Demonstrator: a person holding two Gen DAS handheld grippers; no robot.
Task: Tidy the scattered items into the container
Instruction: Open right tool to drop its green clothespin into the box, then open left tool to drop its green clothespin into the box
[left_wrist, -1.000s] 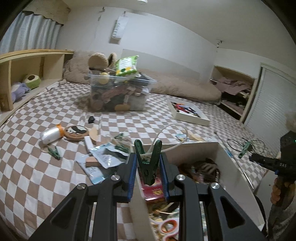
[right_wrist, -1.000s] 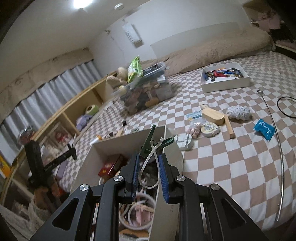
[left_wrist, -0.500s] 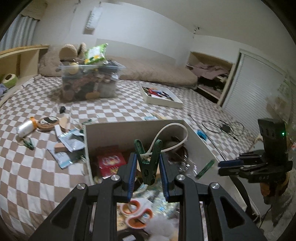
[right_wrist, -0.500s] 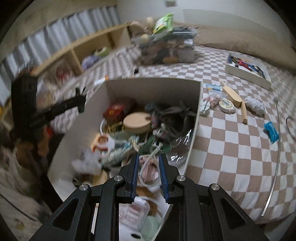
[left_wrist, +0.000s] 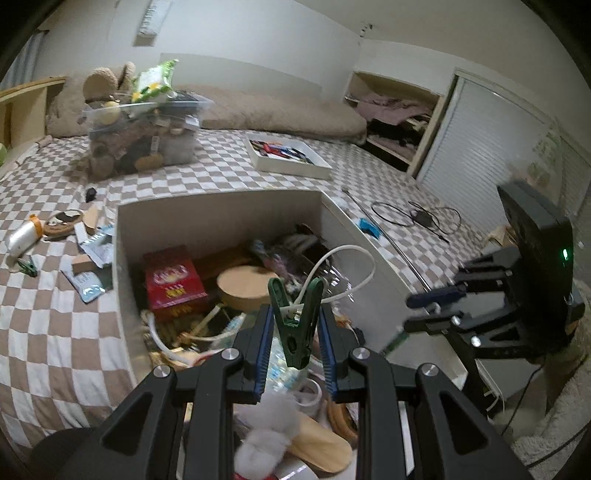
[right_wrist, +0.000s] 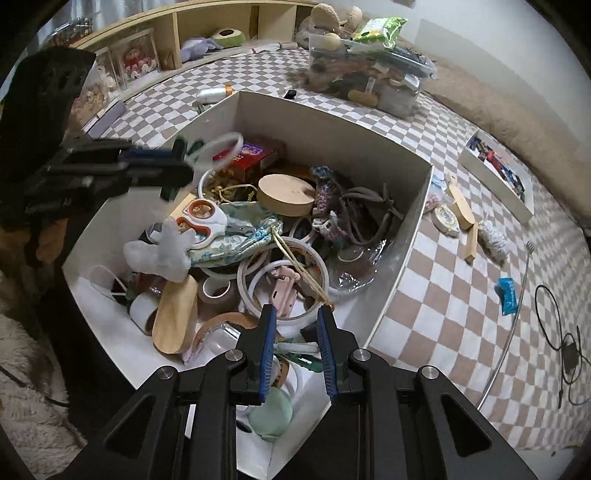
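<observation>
My left claw (left_wrist: 295, 332): grasping green clothespin (left_wrist: 294, 325) with looped white cord (left_wrist: 347, 266), poised over white box (left_wrist: 221, 218) for dropping. Right claw (right_wrist: 295, 343): released, empty.

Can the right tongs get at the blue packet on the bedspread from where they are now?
Probably yes. The right tongs are open and empty over the white box, and the blue packet lies in the open on the bedspread past the box's wall, nothing on it. Only that wall lies between.
</observation>
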